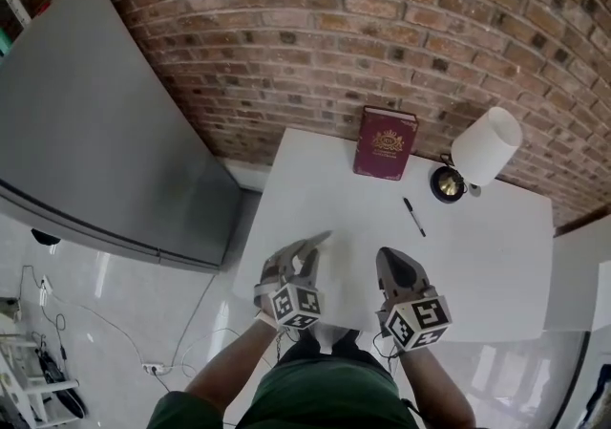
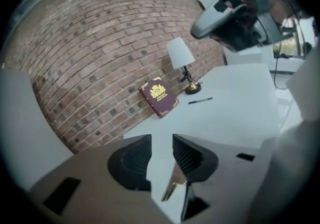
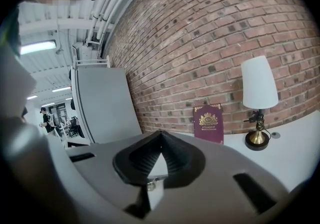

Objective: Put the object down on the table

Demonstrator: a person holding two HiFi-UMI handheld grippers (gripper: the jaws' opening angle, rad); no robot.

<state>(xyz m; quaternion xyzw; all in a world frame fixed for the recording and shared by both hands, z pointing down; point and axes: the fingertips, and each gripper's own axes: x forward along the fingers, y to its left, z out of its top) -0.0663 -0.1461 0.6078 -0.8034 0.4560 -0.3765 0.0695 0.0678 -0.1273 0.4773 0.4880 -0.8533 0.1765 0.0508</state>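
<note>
A black pen (image 1: pixel 413 217) lies on the white table (image 1: pixel 496 265), in front of a maroon book (image 1: pixel 385 142) that leans upright against the brick wall. My left gripper (image 1: pixel 318 244) hovers over the table's near left part, open, with only bare table showing between its fingers (image 2: pixel 187 155). My right gripper (image 1: pixel 388 261) is beside it to the right, shut, tips meeting with nothing seen between them. From the left gripper view the pen (image 2: pixel 200 101) and book (image 2: pixel 159 97) lie well ahead. The right gripper view shows the book (image 3: pixel 208 123) ahead too.
A white-shaded lamp (image 1: pixel 482 152) on a brass foot stands at the table's far right, near the pen. A large grey panel (image 1: pixel 86 150) stands left of the table. The table's left edge runs close by my left gripper; cables lie on the floor (image 1: pixel 57 322).
</note>
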